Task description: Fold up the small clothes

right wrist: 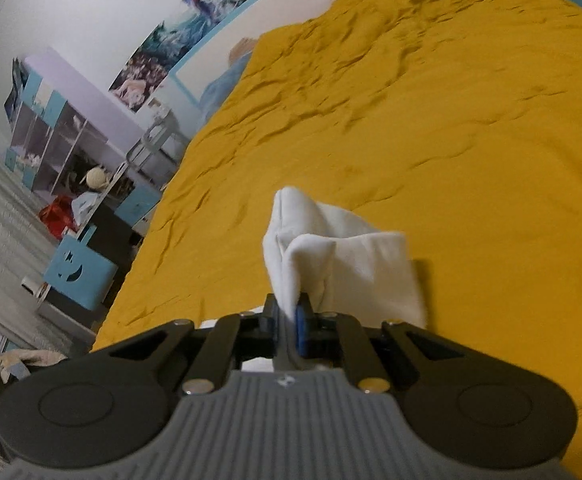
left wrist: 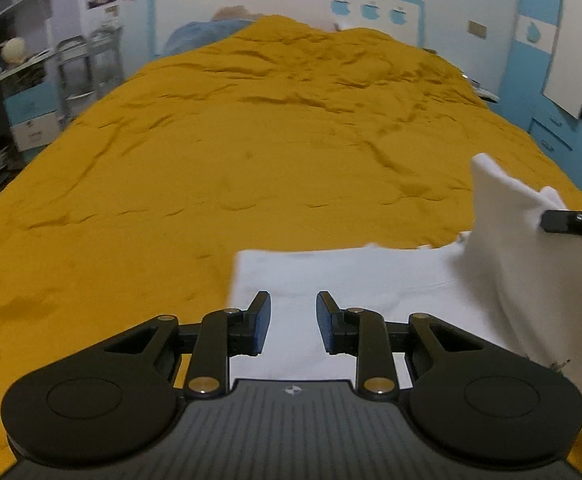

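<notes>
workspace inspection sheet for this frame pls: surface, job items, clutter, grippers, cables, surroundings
Surface: mustard bedspread, wrinkled, covers the whole bed.
Job's things: white garment lies flat at the near edge; its right part is lifted off the bed.
Clutter: nothing seen on the bedspread besides the garment.
Grippers: left gripper open, over the flat part of the garment; whether it touches the cloth cannot be told. Right gripper shut on the raised garment edge.
Cables: nothing seen.
Surroundings: shelves with a red item and toys left of the bed; posters on the wall; blue cabinet on the right.
</notes>
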Demonstrator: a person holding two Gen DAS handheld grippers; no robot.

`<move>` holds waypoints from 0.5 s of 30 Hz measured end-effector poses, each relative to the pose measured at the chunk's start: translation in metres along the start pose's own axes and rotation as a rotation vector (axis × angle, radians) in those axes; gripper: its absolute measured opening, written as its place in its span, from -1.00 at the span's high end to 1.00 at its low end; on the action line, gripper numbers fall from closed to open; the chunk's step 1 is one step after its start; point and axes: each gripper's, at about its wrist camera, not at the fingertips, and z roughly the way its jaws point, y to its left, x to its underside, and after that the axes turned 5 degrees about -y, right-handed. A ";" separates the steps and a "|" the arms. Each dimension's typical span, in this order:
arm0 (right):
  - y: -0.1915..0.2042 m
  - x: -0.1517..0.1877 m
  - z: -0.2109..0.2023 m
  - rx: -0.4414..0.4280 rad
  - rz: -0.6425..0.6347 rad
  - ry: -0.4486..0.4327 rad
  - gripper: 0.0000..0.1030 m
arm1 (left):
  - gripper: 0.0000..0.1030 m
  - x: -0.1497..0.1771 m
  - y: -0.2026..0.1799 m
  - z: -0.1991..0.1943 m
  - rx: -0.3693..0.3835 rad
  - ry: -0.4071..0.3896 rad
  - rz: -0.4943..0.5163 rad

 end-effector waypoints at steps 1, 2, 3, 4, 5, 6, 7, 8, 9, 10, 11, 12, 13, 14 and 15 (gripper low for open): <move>0.013 0.005 0.008 -0.003 0.000 0.013 0.93 | 0.36 0.004 0.011 -0.001 -0.014 0.006 -0.018; 0.029 0.012 0.018 -0.004 -0.005 0.027 0.93 | 0.36 0.009 0.021 -0.001 -0.019 0.016 -0.043; 0.041 0.018 0.027 0.000 -0.009 0.037 0.93 | 0.36 0.014 0.030 0.000 -0.018 0.025 -0.073; 0.055 0.025 0.037 0.005 -0.014 0.052 0.93 | 0.36 0.019 0.039 0.002 -0.012 0.033 -0.100; 0.066 0.031 0.044 0.008 -0.018 0.061 0.93 | 0.36 0.024 0.045 0.005 -0.009 0.039 -0.123; 0.077 0.037 0.054 0.014 -0.025 0.071 0.93 | 0.36 0.027 0.053 0.009 -0.009 0.045 -0.146; 0.087 0.044 0.062 0.021 -0.032 0.081 0.93 | 0.36 0.031 0.059 0.012 -0.010 0.049 -0.166; 0.098 0.050 0.074 0.028 -0.038 0.091 0.93 | 0.36 0.036 0.065 0.015 -0.009 0.054 -0.192; 0.106 0.056 0.082 0.031 -0.046 0.095 0.93 | 0.36 0.040 0.070 0.019 -0.007 0.061 -0.218; 0.116 0.061 0.091 0.034 -0.056 0.096 0.93 | 0.36 0.044 0.076 0.022 -0.001 0.067 -0.243; 0.122 0.066 0.101 0.032 -0.060 0.100 0.93 | 0.36 0.047 0.080 0.026 0.005 0.071 -0.266; 0.130 0.071 0.109 0.027 -0.066 0.106 0.94 | 0.36 0.050 0.084 0.030 0.010 0.075 -0.285; 0.136 0.076 0.117 0.024 -0.077 0.112 0.94 | 0.36 0.052 0.087 0.033 0.014 0.079 -0.296; 0.146 0.082 0.127 0.026 -0.095 0.117 0.94 | 0.36 0.055 0.088 0.037 0.019 0.082 -0.307; 0.153 0.086 0.137 0.034 -0.111 0.122 0.94 | 0.36 0.057 0.090 0.040 0.023 0.083 -0.316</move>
